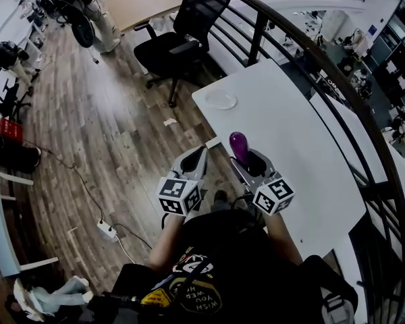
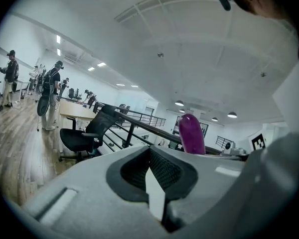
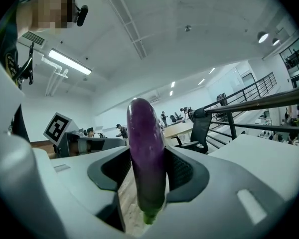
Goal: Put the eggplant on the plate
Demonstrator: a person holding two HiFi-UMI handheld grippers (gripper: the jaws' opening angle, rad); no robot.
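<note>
Now: my right gripper [image 1: 251,164] clamps the eggplant [image 1: 238,147] upright, jaws wide around it, stem end down. Left gripper [image 1: 192,162] pinched closed, empty. Plate [image 1: 220,100] on the white table [image 1: 290,154] at eleven o'clock, well apart.

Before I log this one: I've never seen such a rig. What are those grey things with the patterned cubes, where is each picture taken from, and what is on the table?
There is no robot here. A person holds a two-jaw gripper in each hand, and the marker cubes are part of those grippers. The head view comes from a camera on the person's head, looking steeply down. The other two come from cameras riding on each gripper, looking along its jaws. The right gripper is closed on a purple eggplant, held upright. The left gripper has its jaws together with nothing between them. On the white table ahead lies a pale plate, near the far corner, apart from both grippers.
</note>
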